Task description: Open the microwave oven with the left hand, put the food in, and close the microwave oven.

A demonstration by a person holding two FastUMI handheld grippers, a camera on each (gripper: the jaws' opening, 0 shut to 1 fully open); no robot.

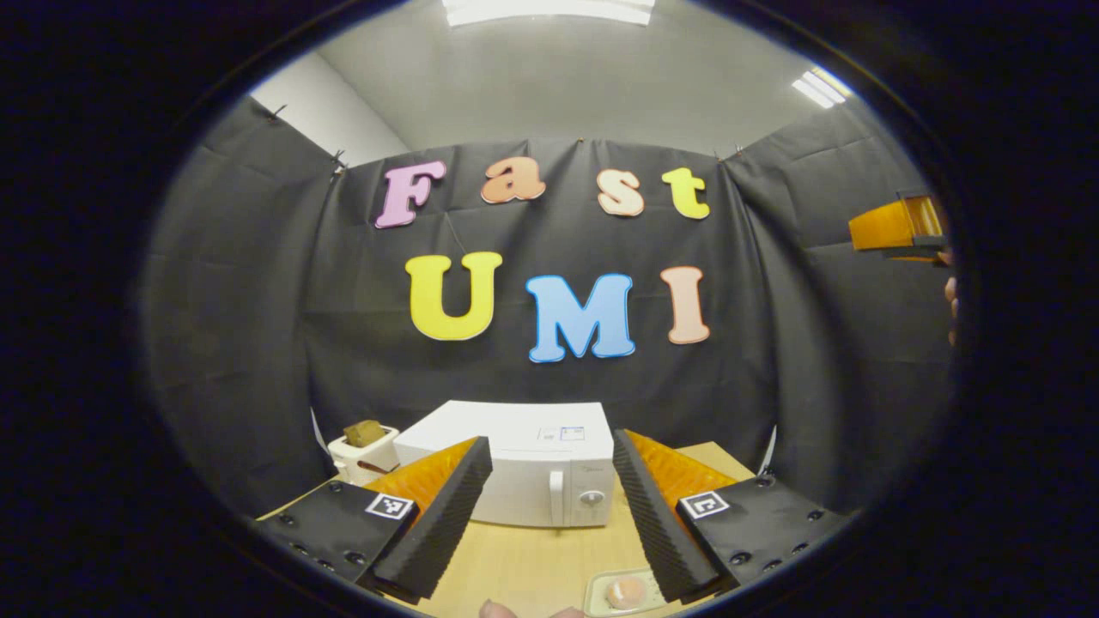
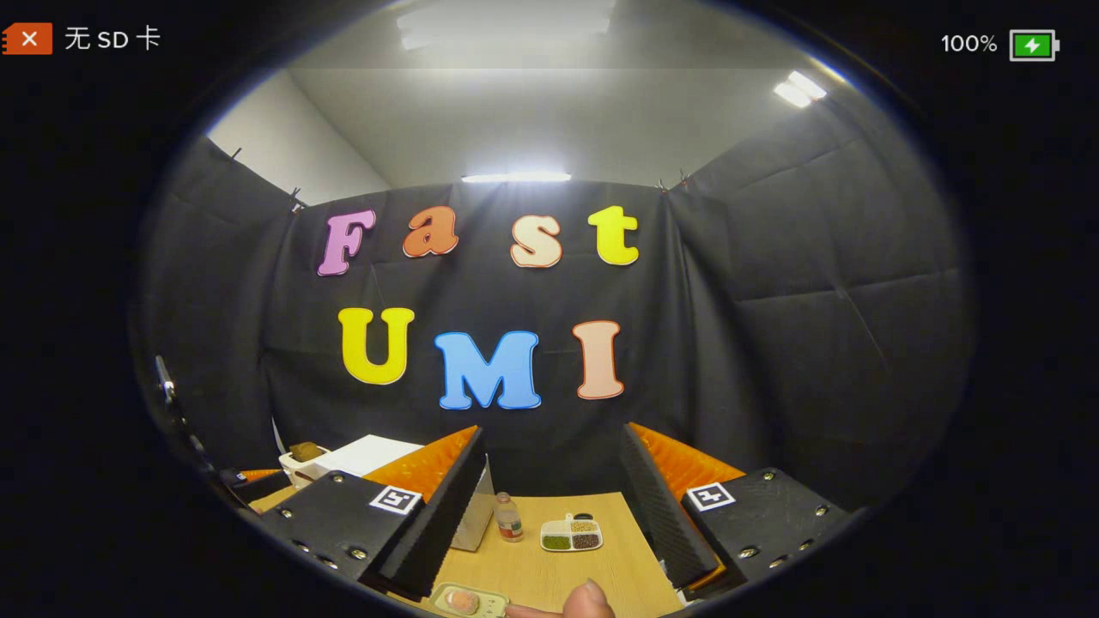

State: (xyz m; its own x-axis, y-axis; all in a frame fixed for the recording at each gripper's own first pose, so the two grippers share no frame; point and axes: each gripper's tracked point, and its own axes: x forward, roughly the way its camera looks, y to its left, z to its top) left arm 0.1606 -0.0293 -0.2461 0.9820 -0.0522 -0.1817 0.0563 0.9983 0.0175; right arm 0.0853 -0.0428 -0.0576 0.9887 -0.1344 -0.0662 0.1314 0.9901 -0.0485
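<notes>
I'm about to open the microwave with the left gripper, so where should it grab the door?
Grip the upright bar handle on the microwave front, just left of the dial. Come straight from the front with the open left gripper, fingers either side of the bar; it probably pulls outward.

A light wooden table (image 1: 532, 558) fills the lower middle of the left gripper view. At its far edge stands a white box-shaped microwave oven (image 1: 515, 468), door shut, with a white toaster (image 1: 362, 453) holding a brown slice just to its left. Near the bottom edge lies a pale rectangular tray (image 1: 620, 594) carrying a pinkish piece of food. In the right gripper view, lower centre, a small clear bottle (image 2: 509, 518) and a white divided dish of beans (image 2: 572, 534) stand on the table.
</notes>
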